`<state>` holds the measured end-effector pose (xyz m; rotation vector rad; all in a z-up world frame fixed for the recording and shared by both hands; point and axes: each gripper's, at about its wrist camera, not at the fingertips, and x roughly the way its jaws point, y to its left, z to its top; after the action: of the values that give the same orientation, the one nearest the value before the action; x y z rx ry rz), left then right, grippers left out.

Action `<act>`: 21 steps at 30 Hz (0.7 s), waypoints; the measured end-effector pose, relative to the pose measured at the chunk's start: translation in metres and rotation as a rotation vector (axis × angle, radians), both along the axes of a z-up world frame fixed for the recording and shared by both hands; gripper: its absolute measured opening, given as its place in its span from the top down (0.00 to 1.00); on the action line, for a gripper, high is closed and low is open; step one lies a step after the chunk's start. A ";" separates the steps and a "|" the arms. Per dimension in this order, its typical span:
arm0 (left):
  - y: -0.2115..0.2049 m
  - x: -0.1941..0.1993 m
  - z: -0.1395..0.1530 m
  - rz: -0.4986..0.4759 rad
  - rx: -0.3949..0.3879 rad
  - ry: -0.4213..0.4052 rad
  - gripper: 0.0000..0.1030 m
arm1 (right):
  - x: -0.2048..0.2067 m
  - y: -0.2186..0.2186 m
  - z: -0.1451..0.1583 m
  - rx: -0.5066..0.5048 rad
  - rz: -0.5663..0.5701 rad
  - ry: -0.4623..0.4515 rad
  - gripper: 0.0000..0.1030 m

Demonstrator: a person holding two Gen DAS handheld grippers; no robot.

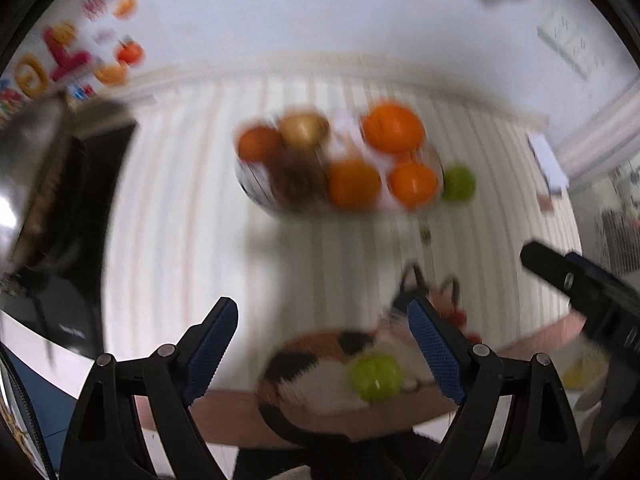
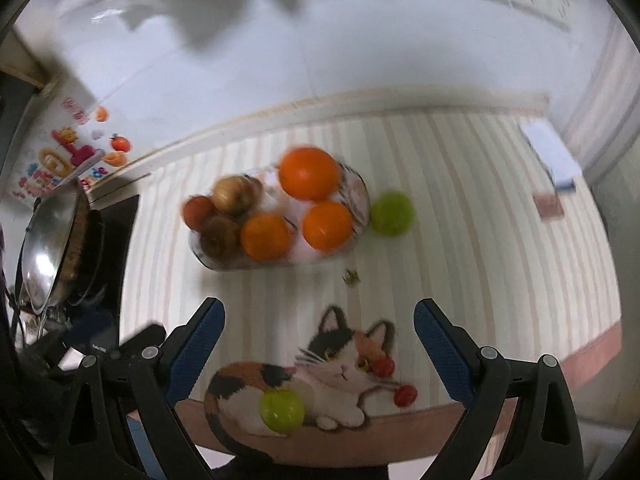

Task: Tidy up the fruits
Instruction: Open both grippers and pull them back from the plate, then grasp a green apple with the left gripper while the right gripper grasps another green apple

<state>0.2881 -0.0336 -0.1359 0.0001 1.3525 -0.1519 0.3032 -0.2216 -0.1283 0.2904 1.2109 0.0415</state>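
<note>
Both grippers, left (image 1: 323,342) and right (image 2: 318,342), released and grasping nothing above the tabletop (image 2: 460,200); near green fruit (image 2: 281,411) loose at 6 o'clock of the bowl (image 2: 360,200), probably best approached slowly, straddled, then clenched gently.

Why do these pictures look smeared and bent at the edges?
Left wrist view: heavy motion blur smears the fruit bowl and the cat picture. Right wrist view: sharper, though the oranges are soft; glare shines on the metal pot. Both: the fisheye lens curves the striped mat.
</note>
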 end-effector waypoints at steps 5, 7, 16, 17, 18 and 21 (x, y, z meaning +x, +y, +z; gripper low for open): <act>-0.036 -0.014 -0.076 -0.094 -0.017 0.259 0.15 | -0.015 -0.030 -0.052 0.029 -0.059 0.130 0.05; -0.050 -0.020 -0.099 -0.129 -0.012 0.322 0.15 | -0.021 -0.041 -0.074 0.042 -0.082 0.181 0.05; -0.078 -0.020 -0.140 -0.127 0.030 0.350 0.49 | -0.030 -0.070 -0.120 0.081 -0.117 0.260 0.05; -0.079 -0.017 -0.139 -0.123 0.042 0.338 0.49 | -0.027 -0.071 -0.120 0.084 -0.118 0.259 0.05; -0.077 -0.013 -0.138 -0.107 0.048 0.326 0.49 | -0.022 -0.074 -0.121 0.091 -0.119 0.255 0.05; -0.066 0.004 -0.135 -0.057 0.070 0.295 0.49 | -0.002 -0.084 -0.122 0.122 -0.136 0.230 0.05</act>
<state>0.2923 -0.1000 -0.2709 0.0779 1.6527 -0.1562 0.3015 -0.3060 -0.2500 0.4943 1.4164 -0.0365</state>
